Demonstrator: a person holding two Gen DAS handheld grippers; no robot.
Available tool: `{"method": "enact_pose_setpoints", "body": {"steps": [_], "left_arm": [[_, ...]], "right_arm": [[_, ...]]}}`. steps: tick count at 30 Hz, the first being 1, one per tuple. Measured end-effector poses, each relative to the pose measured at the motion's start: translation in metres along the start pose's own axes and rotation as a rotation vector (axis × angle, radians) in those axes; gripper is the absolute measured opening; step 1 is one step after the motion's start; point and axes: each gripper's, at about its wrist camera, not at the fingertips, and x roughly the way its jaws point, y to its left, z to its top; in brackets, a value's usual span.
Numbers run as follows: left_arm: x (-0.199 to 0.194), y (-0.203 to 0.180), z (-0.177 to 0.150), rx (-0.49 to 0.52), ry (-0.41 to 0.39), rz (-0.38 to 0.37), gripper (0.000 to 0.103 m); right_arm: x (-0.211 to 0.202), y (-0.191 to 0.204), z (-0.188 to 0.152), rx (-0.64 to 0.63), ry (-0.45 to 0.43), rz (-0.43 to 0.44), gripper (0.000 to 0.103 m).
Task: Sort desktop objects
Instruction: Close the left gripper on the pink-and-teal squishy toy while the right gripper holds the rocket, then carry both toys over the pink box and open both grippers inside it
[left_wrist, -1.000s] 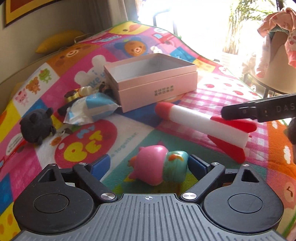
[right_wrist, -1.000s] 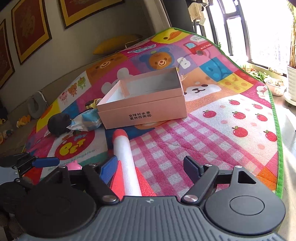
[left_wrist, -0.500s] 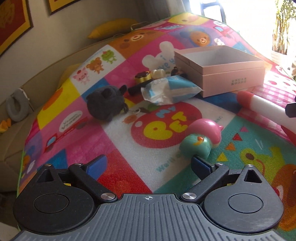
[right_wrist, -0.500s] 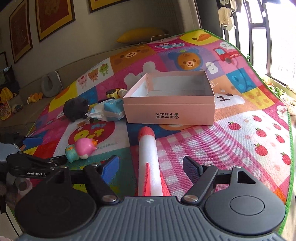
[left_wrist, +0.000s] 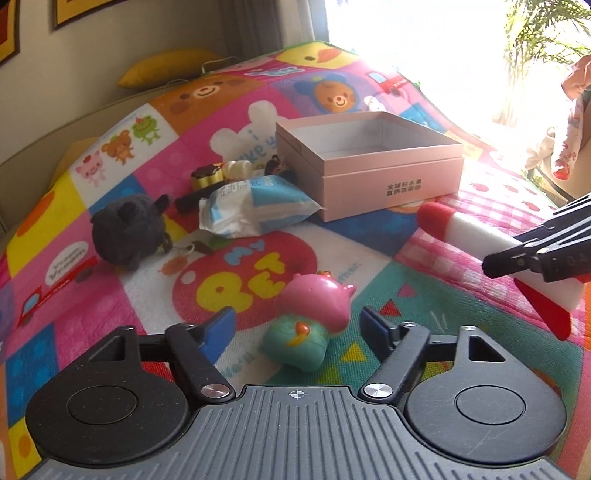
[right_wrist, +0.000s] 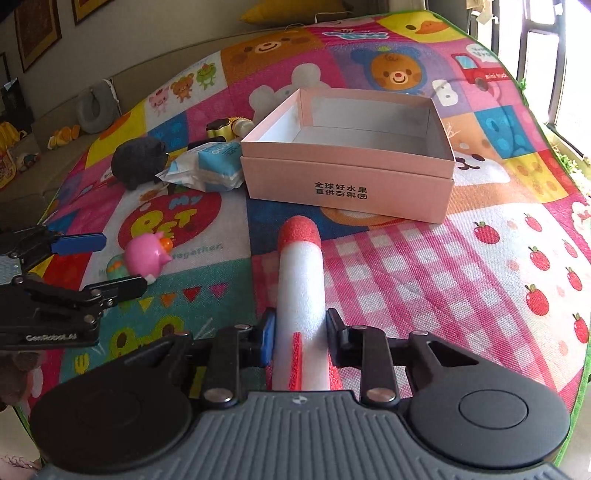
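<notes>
Pink box (right_wrist: 347, 192), red-white rocket (right_wrist: 301, 280), multicolour mat (right_wrist: 480, 258)

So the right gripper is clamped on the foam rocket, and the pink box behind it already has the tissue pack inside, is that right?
Not quite. The pink box is empty in the right wrist view; the tissue pack lies on the mat beside it. The right gripper, jaws closing, does pinch the foam rocket.

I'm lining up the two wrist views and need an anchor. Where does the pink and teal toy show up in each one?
Left wrist view: the pink and teal toy lies low in the centre, between the fingers of the left gripper.
Right wrist view: the same toy lies at mid left, beside the left gripper's blue pad.
Shared landmark: the pink box, open, beyond the toy in both.
</notes>
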Motion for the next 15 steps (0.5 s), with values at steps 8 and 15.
{"method": "enact_pose_setpoints", "body": {"steps": [8,15], "left_arm": [[0.013,-0.008,0.003,0.016,0.022,-0.001,0.064],[-0.009,-0.022,0.007,0.052,-0.009,-0.027,0.053]], "right_arm": [[-0.033,-0.013,-0.014,0.061,-0.012,0.045,0.027],[-0.056,-0.013,-0.022,0.070,-0.036,0.066,0.027]]}}
